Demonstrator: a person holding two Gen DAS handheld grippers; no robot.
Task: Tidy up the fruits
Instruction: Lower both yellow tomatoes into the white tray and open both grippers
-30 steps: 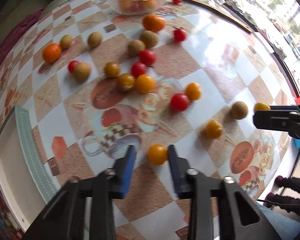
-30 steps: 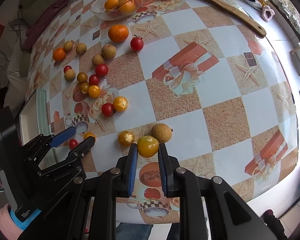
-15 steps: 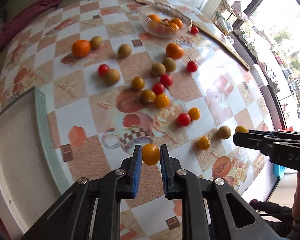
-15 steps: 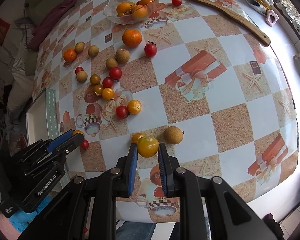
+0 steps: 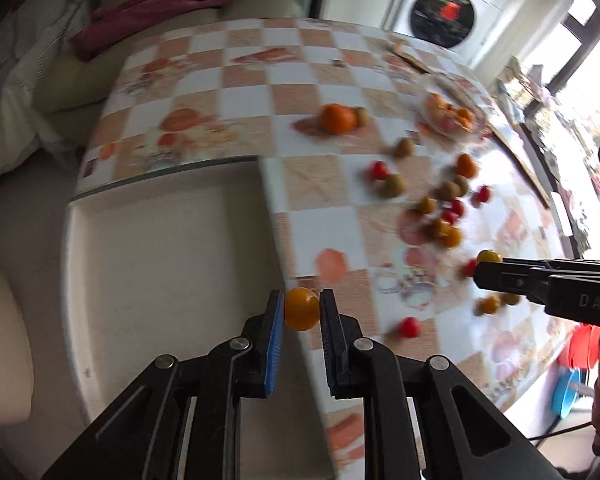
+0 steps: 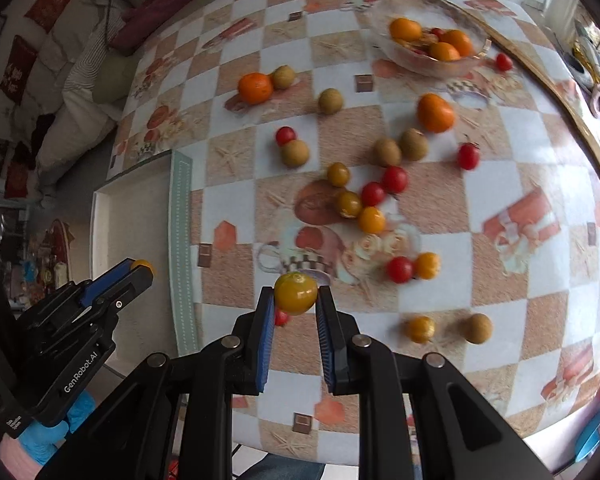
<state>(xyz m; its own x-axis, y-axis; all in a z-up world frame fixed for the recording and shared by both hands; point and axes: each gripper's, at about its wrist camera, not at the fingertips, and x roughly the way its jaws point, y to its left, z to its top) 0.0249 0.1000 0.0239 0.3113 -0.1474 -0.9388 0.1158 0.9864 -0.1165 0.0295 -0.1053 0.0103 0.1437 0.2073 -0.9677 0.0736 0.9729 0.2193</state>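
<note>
The left hand-held gripper (image 5: 301, 308) is clenched on a small orange-yellow tomato (image 5: 301, 309), round and smooth, pressed between its blue-lined pads. It hangs over the left edge of the table (image 5: 244, 80), just where the white tray (image 5: 160, 248) meets the checkered cloth. On the side of this gripper, in the right wrist view, the white writing "GenRobot.AI" can be read.

The right hand-held gripper (image 6: 296, 296) is clenched on a yellow-green tomato (image 6: 295, 293), a little bigger, with an orange blush and a pale dimple on top. It hangs above the printed cup picture, near the front edge of the table. On its body, in the left wrist view, the letters "DAS" show; the rest is cut by the picture's border.

On the table many loose fruits lie in the middle part: red cherry tomatoes (image 6: 395, 179), yellow ones, brown-green round fruits (image 6: 295, 153), and mandarins (image 6: 255, 88). Toward the far edge a glass bowl (image 6: 428, 60) holds orange fruits. A long wooden stick (image 6: 556, 92) lies along the far right edge.

Beyond the far edge stands a washing machine (image 5: 446, 12); its display is lit, but the figures are too blurred to read.
</note>
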